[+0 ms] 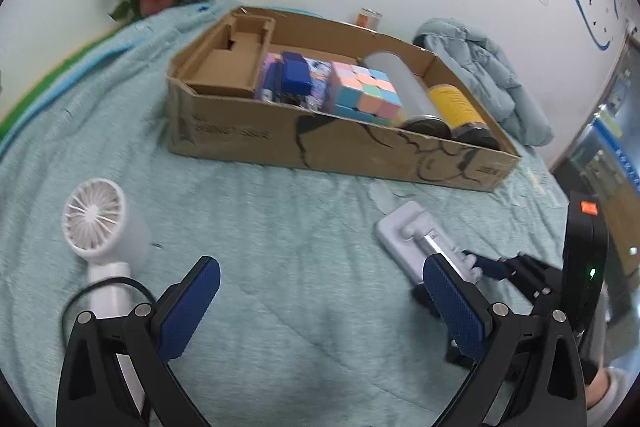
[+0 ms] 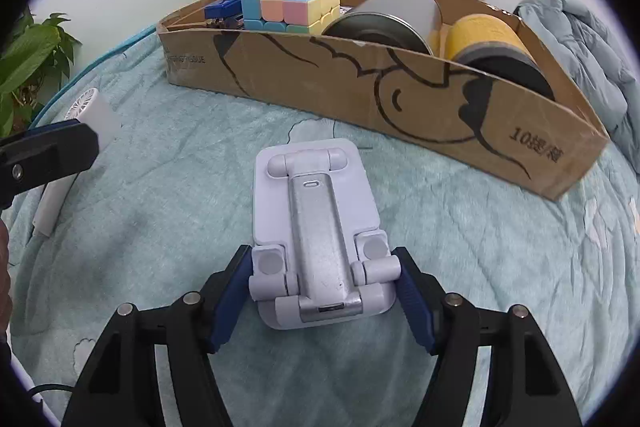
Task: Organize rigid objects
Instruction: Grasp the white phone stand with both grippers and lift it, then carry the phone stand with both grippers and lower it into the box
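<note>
The right gripper (image 2: 324, 291) closed its blue pads on the near end of a folded phone stand (image 2: 316, 227) lying flat on the teal blanket (image 2: 460, 247), just short of the cardboard box (image 2: 360, 83). The left gripper (image 1: 320, 307) hung nearby with jaws wide and empty, a white handheld fan (image 1: 100, 227) beside it. A clean lift likely called for a firm, level squeeze across the stand's hinged feet, then enough height to clear the box's front wall. Inside, a pastel puzzle cube (image 2: 292, 7), a metal can (image 2: 384, 23) and a yellow-labelled jar (image 2: 492, 39) filled the right half; free space appeared only in the compartment at the far left.
</note>
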Demonstrator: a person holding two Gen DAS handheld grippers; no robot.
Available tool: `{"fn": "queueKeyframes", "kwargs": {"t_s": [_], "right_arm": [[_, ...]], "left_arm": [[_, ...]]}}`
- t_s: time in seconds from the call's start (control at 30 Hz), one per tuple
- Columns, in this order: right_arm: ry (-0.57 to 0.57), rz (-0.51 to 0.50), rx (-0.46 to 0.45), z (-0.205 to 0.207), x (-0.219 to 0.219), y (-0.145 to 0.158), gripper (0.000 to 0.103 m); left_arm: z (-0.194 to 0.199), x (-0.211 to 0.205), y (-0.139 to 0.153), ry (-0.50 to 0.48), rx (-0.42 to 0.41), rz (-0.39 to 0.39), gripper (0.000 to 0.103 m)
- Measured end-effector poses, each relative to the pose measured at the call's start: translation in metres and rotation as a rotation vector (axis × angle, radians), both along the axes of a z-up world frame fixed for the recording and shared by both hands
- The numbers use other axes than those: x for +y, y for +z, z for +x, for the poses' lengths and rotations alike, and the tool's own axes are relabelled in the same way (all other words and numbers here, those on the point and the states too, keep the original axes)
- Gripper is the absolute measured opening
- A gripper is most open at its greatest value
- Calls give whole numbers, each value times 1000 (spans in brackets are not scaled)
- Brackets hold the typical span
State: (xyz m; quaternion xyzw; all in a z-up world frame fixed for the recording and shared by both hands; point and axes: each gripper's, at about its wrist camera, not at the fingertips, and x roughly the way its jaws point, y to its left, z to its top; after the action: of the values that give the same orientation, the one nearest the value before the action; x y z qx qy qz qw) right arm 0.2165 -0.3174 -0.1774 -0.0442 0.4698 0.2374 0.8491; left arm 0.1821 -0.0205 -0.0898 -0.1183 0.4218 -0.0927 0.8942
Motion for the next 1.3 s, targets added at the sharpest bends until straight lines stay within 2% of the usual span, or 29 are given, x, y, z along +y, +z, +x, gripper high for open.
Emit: {"fn": "queueKeyframes", "kwargs": {"t_s": [0.07,0.23,0.33,0.4,0.43,0.53,0.57,0.6,0.8,0.93,1.1,1.3], "right_arm": [[-7,8,23,-16,0,2,68],[-6,172,133,-46,-1,9,68],[-17,254,186,-50,-3,9,68],[-36,314,229,-47,-9,7,68],[-40,342,262,-44,-12,6,68],[-50,372,285,-47,-11,5,67],[-49,372,284,-46,-9,6,67],[-42,362,280,-48,-7,7,67],[-45,355,268,-52,-6,9,66],[-31,272,216,-58,5,14,66],[-28,299,203,-53,7,17,66],[-10,291,122,-46,11,40,66]], "left_arm": [[0,-5,-3,-35,25,-35,102],[-5,-22,-16,-129,92,-110,101],[-9,-34,-29,-184,159,-145,94],[-11,-38,-37,-205,190,-169,83],[-11,-38,-40,-200,202,-202,78],[-7,-39,-49,-217,240,-304,59],[-6,-41,-52,-220,249,-308,48],[-5,-43,-53,-217,254,-297,46],[-5,-48,-54,-224,250,-291,44],[-5,-53,-51,-249,242,-266,38],[-3,-54,-39,-258,202,-258,34],[1,-48,-10,-258,119,-250,33]]}}
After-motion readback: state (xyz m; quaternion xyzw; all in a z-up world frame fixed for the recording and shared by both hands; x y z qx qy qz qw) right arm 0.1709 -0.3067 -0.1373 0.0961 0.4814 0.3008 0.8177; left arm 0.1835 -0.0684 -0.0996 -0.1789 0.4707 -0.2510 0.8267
